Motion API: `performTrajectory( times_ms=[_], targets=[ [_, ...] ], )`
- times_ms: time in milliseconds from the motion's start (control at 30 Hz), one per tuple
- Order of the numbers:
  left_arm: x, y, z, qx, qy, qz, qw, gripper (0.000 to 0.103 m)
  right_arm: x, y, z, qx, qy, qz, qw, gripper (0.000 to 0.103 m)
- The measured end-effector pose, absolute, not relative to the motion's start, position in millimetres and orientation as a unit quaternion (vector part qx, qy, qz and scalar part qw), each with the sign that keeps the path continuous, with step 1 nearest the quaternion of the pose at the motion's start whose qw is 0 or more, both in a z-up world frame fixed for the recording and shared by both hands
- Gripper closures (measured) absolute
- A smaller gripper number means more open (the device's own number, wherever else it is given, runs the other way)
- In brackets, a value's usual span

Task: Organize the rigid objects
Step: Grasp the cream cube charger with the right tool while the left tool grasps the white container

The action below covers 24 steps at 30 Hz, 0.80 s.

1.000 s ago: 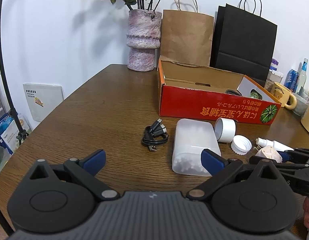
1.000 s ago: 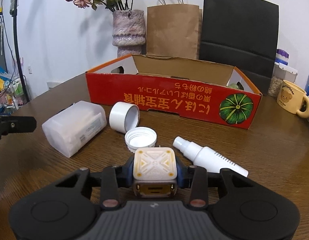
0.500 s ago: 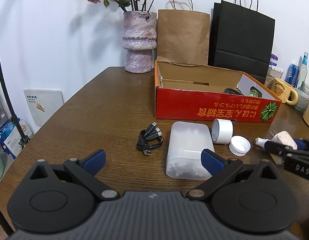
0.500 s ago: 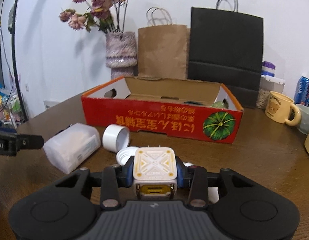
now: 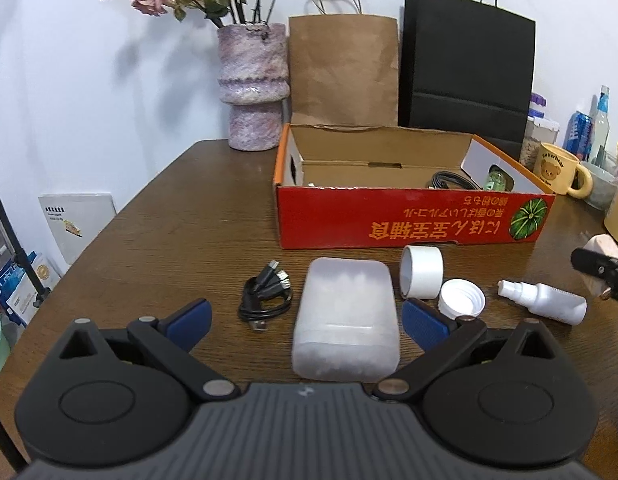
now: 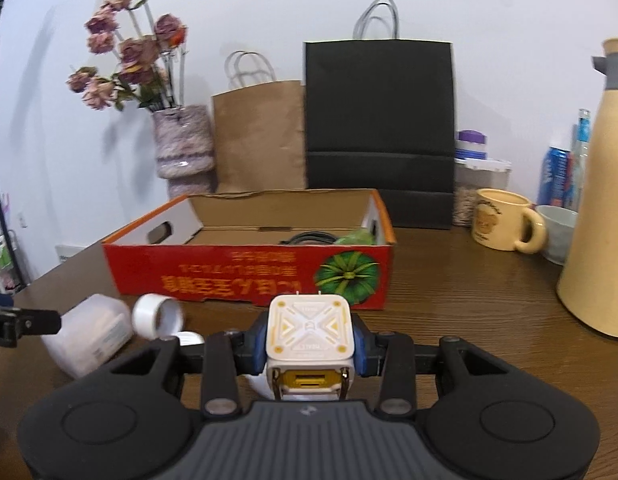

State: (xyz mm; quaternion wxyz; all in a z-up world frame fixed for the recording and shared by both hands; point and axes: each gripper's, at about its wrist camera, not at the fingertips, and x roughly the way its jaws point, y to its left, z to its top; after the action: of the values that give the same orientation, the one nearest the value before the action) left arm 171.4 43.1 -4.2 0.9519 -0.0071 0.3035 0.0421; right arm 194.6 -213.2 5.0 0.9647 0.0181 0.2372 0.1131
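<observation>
My right gripper is shut on a white and yellow cube charger, held above the table in front of the red cardboard box. The same charger shows at the right edge of the left wrist view. My left gripper is open, low over the table, with the near end of a frosted plastic case between its blue pads without contact. On the table lie a white tape roll, a white lid, a white spray bottle and a coiled black cable. The red box holds a black cable and a green item.
Behind the box stand a purple vase, a brown paper bag and a black paper bag. To the right are a yellow mug, a cream jug, a bowl, jars and bottles. The table's edge curves at left.
My right gripper has risen and swung right with the charger, now facing the box's right end. My left gripper has shifted so the frosted case sits between its pads.
</observation>
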Motion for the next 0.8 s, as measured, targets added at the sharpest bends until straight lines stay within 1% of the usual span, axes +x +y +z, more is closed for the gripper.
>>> performTrajectory(
  times_ms=[433, 667, 733, 767, 800],
  targets=[
    [205, 28, -35, 0.008, 0.354, 0.043, 0.934, 0.000, 204, -230, -3, 0.016, 0.244, 0.099, 0.965, 0.065],
    [215, 27, -40, 0.010, 0.358, 0.049, 0.932, 0.000, 204, -230, -4, 0.017, 0.247, 0.094, 0.964, 0.065],
    [217, 25, -41, 0.013, 0.355, 0.047, 0.934, 0.007, 204, -229, -5, 0.015, 0.246, 0.094, 0.965, 0.065],
    [217, 25, -42, 0.013, 0.355, 0.045, 0.934, 0.016, 204, -229, -5, 0.015, 0.246, 0.094, 0.964, 0.065],
    [216, 24, -42, 0.014, 0.354, 0.042, 0.934, 0.030, 204, -228, -5, 0.014, 0.247, 0.094, 0.964, 0.065]
  ],
)
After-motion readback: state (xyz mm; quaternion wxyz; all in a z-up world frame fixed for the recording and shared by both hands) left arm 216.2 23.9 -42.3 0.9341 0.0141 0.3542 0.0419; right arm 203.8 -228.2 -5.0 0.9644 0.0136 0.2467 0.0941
